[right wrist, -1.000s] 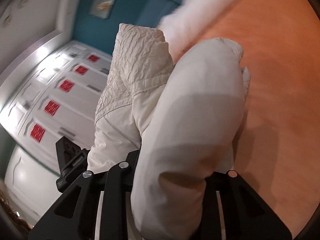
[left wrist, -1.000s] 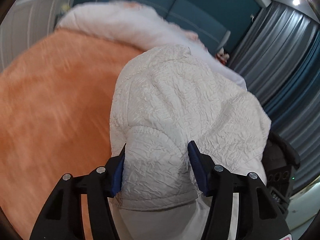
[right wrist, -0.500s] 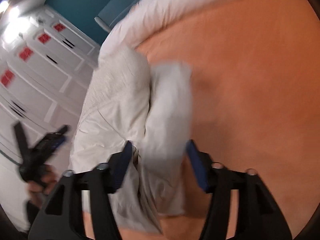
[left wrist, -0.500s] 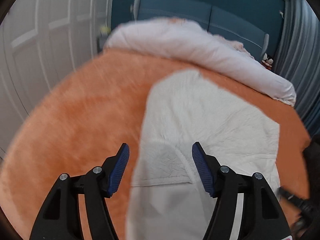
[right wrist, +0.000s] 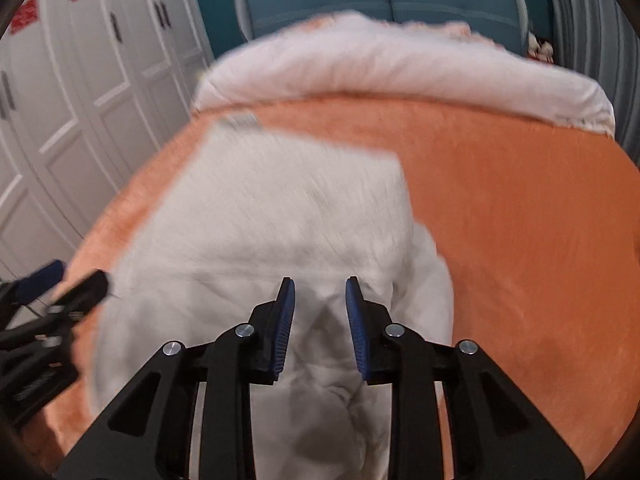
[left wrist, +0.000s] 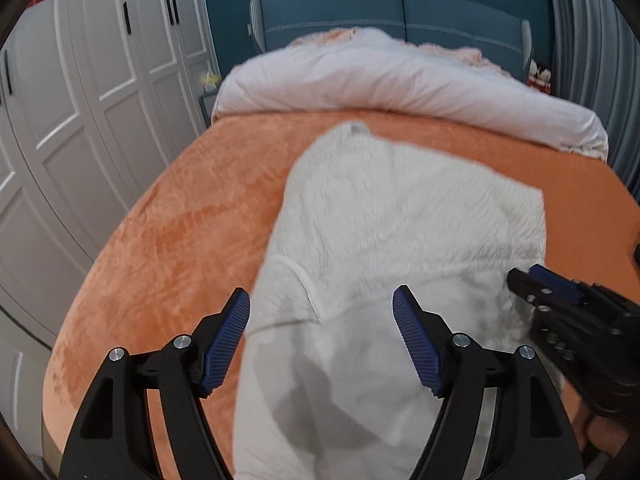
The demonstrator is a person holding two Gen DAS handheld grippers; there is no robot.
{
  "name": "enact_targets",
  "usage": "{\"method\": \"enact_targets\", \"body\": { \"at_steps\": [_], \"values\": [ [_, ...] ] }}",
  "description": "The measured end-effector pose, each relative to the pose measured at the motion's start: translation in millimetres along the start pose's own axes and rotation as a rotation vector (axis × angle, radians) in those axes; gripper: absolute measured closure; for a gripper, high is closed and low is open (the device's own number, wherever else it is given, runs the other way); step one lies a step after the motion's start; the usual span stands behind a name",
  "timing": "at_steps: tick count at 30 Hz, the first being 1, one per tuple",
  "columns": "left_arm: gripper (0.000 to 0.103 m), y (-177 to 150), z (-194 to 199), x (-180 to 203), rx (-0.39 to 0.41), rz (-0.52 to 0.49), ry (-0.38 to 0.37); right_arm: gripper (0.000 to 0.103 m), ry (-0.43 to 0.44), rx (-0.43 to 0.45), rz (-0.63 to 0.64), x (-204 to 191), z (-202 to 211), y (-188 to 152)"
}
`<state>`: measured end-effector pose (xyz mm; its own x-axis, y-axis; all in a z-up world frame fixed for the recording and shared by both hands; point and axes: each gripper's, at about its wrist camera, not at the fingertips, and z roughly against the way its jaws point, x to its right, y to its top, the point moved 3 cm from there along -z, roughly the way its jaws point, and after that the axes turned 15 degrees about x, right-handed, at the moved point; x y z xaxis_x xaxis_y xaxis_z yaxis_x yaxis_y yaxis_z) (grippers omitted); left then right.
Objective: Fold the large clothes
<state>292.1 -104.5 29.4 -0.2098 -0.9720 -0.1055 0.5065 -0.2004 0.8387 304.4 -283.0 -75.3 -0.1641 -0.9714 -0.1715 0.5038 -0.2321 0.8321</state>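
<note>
A large white crinkled garment (left wrist: 400, 232) lies folded on the orange bedspread (left wrist: 180, 240); it also shows in the right wrist view (right wrist: 280, 220). My left gripper (left wrist: 322, 316) is open and empty, held just above the garment's near end. My right gripper (right wrist: 320, 304) is open with a narrow gap, its jaws not closed on the cloth below them. The right gripper also shows at the right edge of the left wrist view (left wrist: 536, 284), and the left gripper at the left edge of the right wrist view (right wrist: 60, 280).
A rolled white duvet (left wrist: 400, 76) lies across the far end of the bed before a blue headboard (left wrist: 400, 12). White wardrobe doors (left wrist: 100, 80) stand at the left and grey curtains (left wrist: 600, 60) at the right.
Both grippers have let go of the garment, which now lies flat on the bed. They have drawn back and both views have swung level toward the headboard.
</note>
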Motion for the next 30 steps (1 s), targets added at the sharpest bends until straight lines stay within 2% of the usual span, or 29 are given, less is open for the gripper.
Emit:
{"method": "enact_targets", "body": {
  "at_steps": [4, 11, 13, 15, 17, 19, 24, 30],
  "values": [
    [0.029, -17.9, -18.1, 1.4, -0.050, 0.004, 0.009, 0.081, -0.016, -0.049, -0.004, 5.5, -22.9, -22.6],
    [0.025, -31.6, -26.6, 6.2, -0.036, -0.010, 0.036, 0.081, 0.026, -0.100, -0.063, 21.4, -36.3, -34.7],
    [0.025, -30.0, -23.4, 4.5, -0.037, -0.015, 0.048, 0.079, 0.003, -0.096, -0.076, 19.7, -16.9, -22.7],
    [0.026, -28.4, -16.1, 0.9, -0.045, -0.007, 0.045, 0.080, 0.034, -0.046, -0.083, 10.4, 11.6, -7.6],
    [0.026, -28.1, -6.6, -2.4, -0.045, -0.005, 0.049, 0.080, 0.046, -0.007, -0.060, 1.8, 47.1, -5.1],
    [0.026, -28.9, 2.0, -3.9, -0.042, -0.007, 0.051, 0.079, 0.066, -0.017, -0.057, -3.8, 65.9, -12.7],
    [0.026, -37.7, 24.9, -1.7, -0.053, -0.012, 0.045, 0.082, 0.044, -0.173, -0.021, -7.7, 59.6, -67.8],
    [0.026, -53.0, 43.0, 0.9, -0.072, -0.022, 0.042, 0.079, 0.018, -0.113, -0.049, -1.4, 89.2, -61.5]
  ]
}}
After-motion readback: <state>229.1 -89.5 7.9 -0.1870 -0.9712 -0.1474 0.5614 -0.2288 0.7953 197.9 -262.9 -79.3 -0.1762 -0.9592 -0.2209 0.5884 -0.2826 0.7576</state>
